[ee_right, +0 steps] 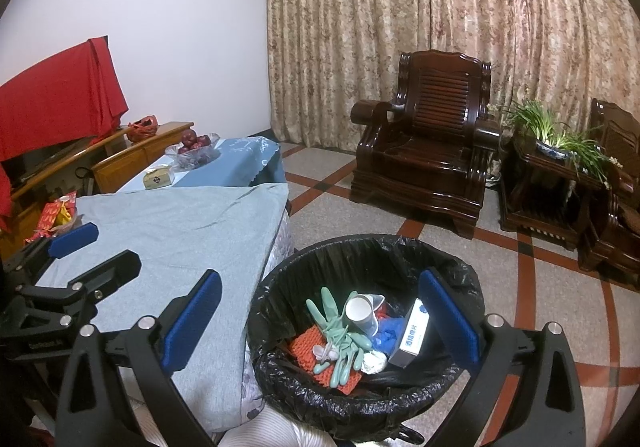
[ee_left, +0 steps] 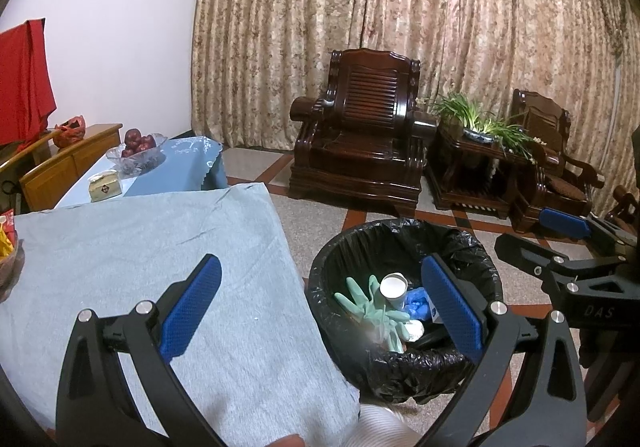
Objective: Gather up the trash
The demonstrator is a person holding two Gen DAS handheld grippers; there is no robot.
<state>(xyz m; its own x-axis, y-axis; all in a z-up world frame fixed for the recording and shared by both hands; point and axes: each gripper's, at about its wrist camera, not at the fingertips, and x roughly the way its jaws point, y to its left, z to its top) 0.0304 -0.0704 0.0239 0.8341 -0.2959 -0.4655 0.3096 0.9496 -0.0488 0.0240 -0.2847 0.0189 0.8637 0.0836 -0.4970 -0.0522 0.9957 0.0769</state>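
Note:
A bin with a black liner [ee_left: 476, 259] [ee_right: 280, 275] stands on the floor beside the grey-covered table [ee_left: 140, 247] [ee_right: 180, 231]. Inside lie green rubber gloves [ee_left: 370, 307] [ee_right: 340, 331], a white paper cup [ee_left: 394, 287] [ee_right: 360, 311], a blue glove [ee_left: 418, 305] [ee_right: 386, 331], a white box [ee_right: 412, 333], an orange cloth [ee_right: 306, 347] and crumpled tissue [ee_left: 414, 329] [ee_right: 374, 361]. My left gripper [ee_left: 320, 307] is open and empty over the table edge and bin. My right gripper [ee_right: 320, 323] is open and empty above the bin. The right gripper also shows in the left wrist view [ee_left: 536, 235], the left gripper in the right wrist view [ee_right: 100, 247].
A blue-covered table [ee_left: 188, 163] [ee_right: 236, 163] behind carries a glass fruit bowl [ee_left: 138, 149] [ee_right: 194, 147] and a small box [ee_left: 105, 186] [ee_right: 159, 176]. Snack packets [ee_right: 56, 217] lie at the table's left. Dark wooden armchairs [ee_left: 360, 135] [ee_right: 424, 143] and a plant [ee_left: 476, 119] [ee_right: 552, 131] stand before curtains.

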